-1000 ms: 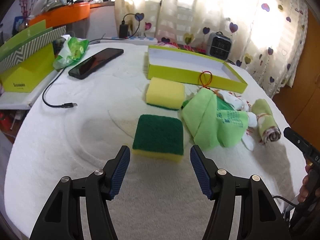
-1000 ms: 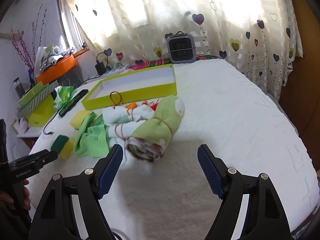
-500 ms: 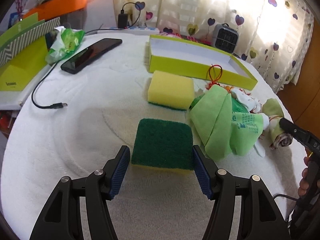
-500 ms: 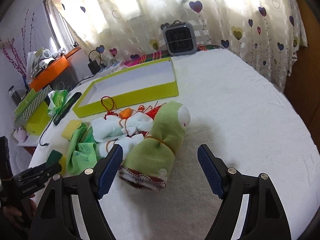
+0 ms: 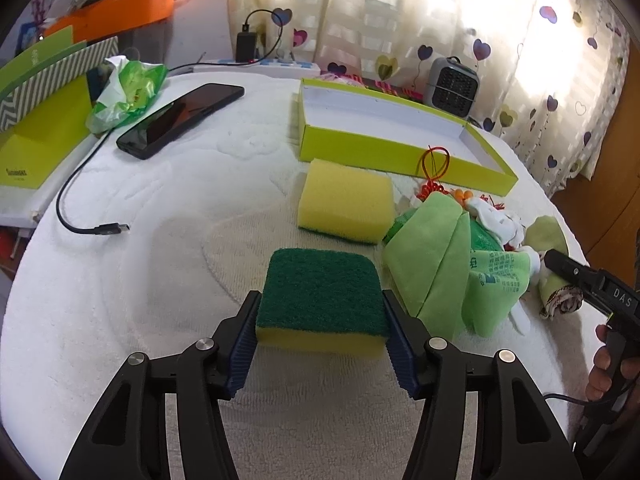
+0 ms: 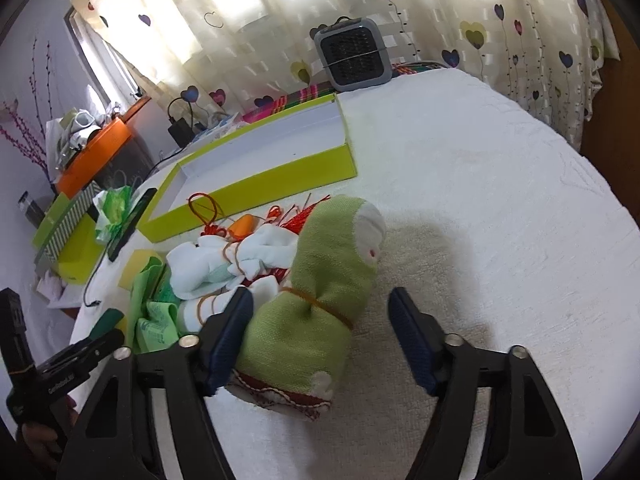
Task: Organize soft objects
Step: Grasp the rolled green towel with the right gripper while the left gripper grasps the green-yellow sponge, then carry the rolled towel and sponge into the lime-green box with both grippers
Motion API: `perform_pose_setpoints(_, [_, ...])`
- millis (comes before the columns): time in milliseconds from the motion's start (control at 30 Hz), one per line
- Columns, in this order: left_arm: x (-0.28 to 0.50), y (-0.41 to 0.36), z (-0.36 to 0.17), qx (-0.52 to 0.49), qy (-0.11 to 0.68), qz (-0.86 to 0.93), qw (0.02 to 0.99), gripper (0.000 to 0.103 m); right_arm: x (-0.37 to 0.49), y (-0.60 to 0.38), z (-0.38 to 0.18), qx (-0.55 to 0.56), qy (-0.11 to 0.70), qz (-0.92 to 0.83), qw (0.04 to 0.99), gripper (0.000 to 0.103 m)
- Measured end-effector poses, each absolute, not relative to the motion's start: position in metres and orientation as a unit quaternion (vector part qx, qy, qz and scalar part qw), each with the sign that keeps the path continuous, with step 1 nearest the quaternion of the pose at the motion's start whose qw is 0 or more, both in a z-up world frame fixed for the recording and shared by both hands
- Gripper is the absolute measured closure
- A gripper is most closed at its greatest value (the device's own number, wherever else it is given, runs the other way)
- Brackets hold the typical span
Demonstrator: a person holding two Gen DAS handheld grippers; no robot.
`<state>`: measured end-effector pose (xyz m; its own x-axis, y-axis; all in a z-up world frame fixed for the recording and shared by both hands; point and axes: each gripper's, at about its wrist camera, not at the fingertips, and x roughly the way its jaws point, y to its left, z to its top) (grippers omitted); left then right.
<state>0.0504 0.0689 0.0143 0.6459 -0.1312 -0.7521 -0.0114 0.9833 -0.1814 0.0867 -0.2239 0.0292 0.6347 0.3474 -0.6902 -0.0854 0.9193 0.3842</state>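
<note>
Left wrist: left gripper (image 5: 322,338) closing, pads touching green-topped yellow sponge (image 5: 320,298) near centre; may squash, slip.
Right wrist: right gripper (image 6: 320,338) closing around rolled green sock bundle (image 6: 316,300), right pad clear; may snag neighbouring white socks (image 6: 224,264).

The right claw (image 5: 560,264) pokes in from the edge of the left view, and only one finger of it shows. The hand (image 5: 608,368) holding it is cut off by the corner. In the right view the left claw (image 6: 104,342) is half lost at the side too, and the green-topped sponge (image 6: 108,318) peeks out as a small green bit behind it. The rolled green cloth (image 6: 316,308) hides part of the white socks (image 6: 216,264). The red string charm (image 6: 288,216) is mostly tucked under the pile. The writing on the folded green cloth (image 5: 500,276) is too small to read
</note>
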Motion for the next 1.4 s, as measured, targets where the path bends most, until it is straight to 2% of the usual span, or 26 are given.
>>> perform_pose_setpoints(233, [0.053, 0.074, 0.018, -0.088, 0.414, -0.021, 0.906, 0.047, 0.086, -0.223, 0.032, 0.159, 0.405, 0.130, 0.891, 0.061])
perform_pose_setpoints(333, [0.053, 0.075, 0.022, -0.086, 0.411, -0.019, 0.907, 0.047, 0.085, -0.223, 0.034, 0.159, 0.402, 0.131, 0.892, 0.064])
perform_pose_setpoints(767, [0.071, 0.078, 0.050, -0.073, 0.390, -0.028, 0.917, 0.047, 0.090, -0.224, 0.064, 0.133, 0.372, 0.132, 0.909, 0.065])
perform_pose_setpoints(1400, [0.177, 0.078, 0.083, -0.061, 0.378, -0.051, 0.922, 0.047, 0.174, -0.207, 0.095, 0.085, 0.378, 0.158, 0.908, 0.065])
